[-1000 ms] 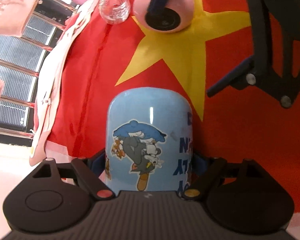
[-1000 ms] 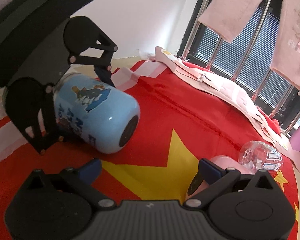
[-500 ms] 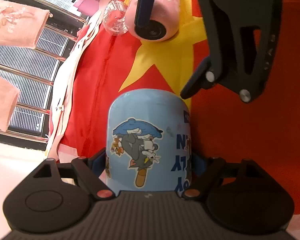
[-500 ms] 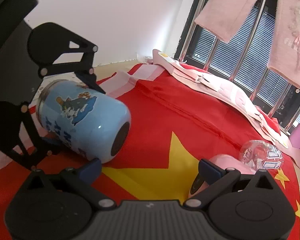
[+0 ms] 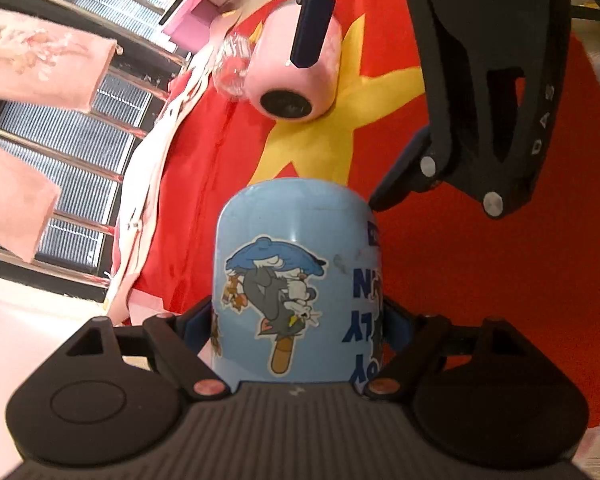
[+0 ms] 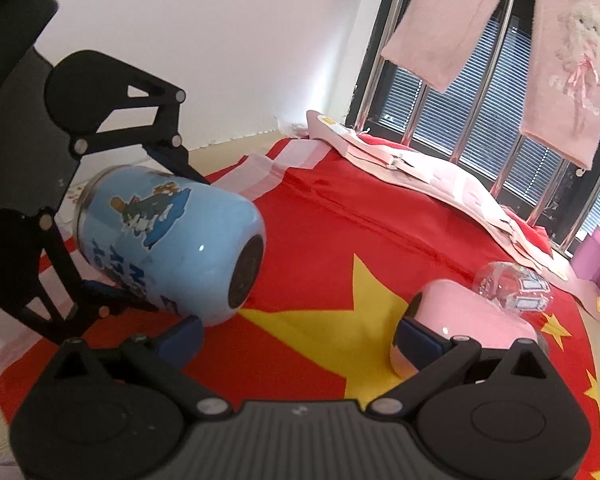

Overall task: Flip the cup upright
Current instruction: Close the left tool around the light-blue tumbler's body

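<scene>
A light blue cartoon cup (image 5: 296, 280) lies on its side, lifted a little off the red flag cloth (image 5: 500, 280). My left gripper (image 5: 298, 320) is shut on it near its mouth end; it also shows in the right wrist view (image 6: 168, 236) with its dark base facing me. A pink cup (image 6: 472, 320) lies on its side on the cloth. My right gripper (image 6: 300, 332) is open and empty, its right finger just in front of the pink cup's mouth end. In the left wrist view the pink cup (image 5: 296, 80) lies behind a right fingertip (image 5: 312, 28).
A clear plastic cup (image 6: 512, 284) lies beside the pink cup. A pink-white folded strip (image 6: 440, 184) runs along the cloth's far edge. Behind it are metal window bars (image 6: 484, 92) with hanging pink garments (image 6: 456, 20). A pink box (image 6: 598, 256) stands at the far right.
My left gripper has raised and tilted the blue cup, base end up. My right gripper has moved forward and lower toward the pink cup, still open.
</scene>
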`<state>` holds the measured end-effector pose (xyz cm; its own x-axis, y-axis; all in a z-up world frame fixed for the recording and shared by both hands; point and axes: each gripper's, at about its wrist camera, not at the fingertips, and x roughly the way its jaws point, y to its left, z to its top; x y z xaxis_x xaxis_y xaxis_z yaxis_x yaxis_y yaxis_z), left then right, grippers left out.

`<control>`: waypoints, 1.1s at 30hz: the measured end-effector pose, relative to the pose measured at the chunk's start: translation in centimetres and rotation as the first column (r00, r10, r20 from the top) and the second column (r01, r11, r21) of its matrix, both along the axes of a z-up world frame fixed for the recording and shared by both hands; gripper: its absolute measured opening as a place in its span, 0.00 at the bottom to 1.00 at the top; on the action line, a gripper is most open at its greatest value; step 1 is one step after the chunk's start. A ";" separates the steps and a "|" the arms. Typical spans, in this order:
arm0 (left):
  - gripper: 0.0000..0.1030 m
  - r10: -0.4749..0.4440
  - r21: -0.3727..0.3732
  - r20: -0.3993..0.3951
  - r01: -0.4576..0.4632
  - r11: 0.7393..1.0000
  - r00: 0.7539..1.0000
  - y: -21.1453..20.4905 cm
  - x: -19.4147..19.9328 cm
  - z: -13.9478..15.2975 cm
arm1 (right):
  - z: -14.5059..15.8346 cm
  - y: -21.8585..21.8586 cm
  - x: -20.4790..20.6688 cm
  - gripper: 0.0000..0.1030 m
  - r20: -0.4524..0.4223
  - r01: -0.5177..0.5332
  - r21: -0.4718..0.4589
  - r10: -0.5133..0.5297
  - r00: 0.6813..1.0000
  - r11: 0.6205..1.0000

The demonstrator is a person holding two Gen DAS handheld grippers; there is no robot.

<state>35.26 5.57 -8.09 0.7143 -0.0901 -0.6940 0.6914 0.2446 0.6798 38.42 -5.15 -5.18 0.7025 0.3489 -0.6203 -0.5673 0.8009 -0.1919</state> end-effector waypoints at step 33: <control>0.97 -0.182 -0.047 -0.011 0.182 0.982 0.983 -11.8 -7.2 -2.1 | -1.3 -12.7 -11.0 1.00 -0.040 0.180 0.022 -0.179 0.983 0.983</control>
